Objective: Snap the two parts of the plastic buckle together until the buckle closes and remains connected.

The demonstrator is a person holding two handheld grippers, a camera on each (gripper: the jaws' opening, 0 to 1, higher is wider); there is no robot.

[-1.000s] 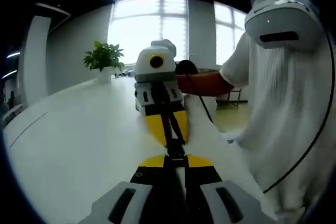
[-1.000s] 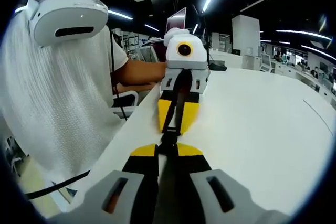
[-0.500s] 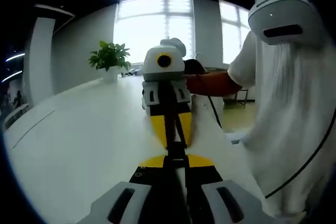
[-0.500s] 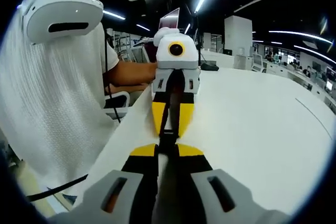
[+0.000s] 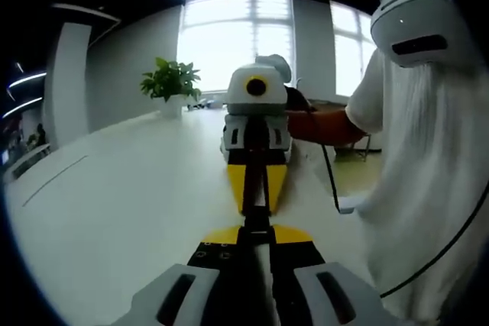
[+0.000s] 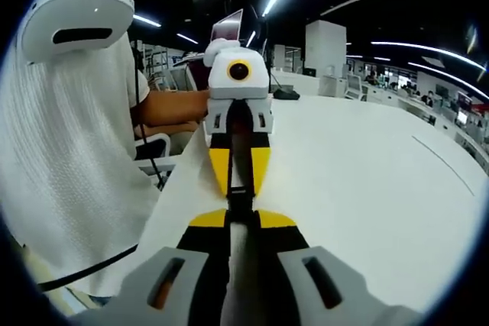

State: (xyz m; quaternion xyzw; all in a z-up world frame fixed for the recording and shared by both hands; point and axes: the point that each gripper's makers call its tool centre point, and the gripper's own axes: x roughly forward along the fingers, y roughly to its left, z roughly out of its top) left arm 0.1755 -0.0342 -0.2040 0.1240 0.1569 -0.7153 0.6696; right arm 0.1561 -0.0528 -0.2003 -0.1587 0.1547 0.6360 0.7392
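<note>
A black plastic buckle (image 5: 256, 221) on a black strap is held just above the white table (image 5: 114, 204), between two grippers that face each other nose to nose. In the left gripper view my left gripper (image 5: 256, 234) is shut on the near end. The right gripper (image 5: 256, 205) comes in from the far side, its yellow fingers (image 5: 238, 185) shut on the other end. In the right gripper view my right gripper (image 6: 241, 221) grips the buckle (image 6: 239, 204) opposite the left gripper (image 6: 238, 191). I cannot tell whether the two halves are latched.
A person in a white shirt (image 5: 435, 188) stands at the table edge, with a forearm (image 6: 172, 104) behind the far gripper. A potted plant (image 5: 172, 82) stands at the far end by the windows. The table (image 6: 367, 188) stretches wide; office desks lie beyond.
The opposite gripper now sits more centred and straighter in each view, so the two grippers are lined up along the strap. Both have stayed shut on the buckle.
</note>
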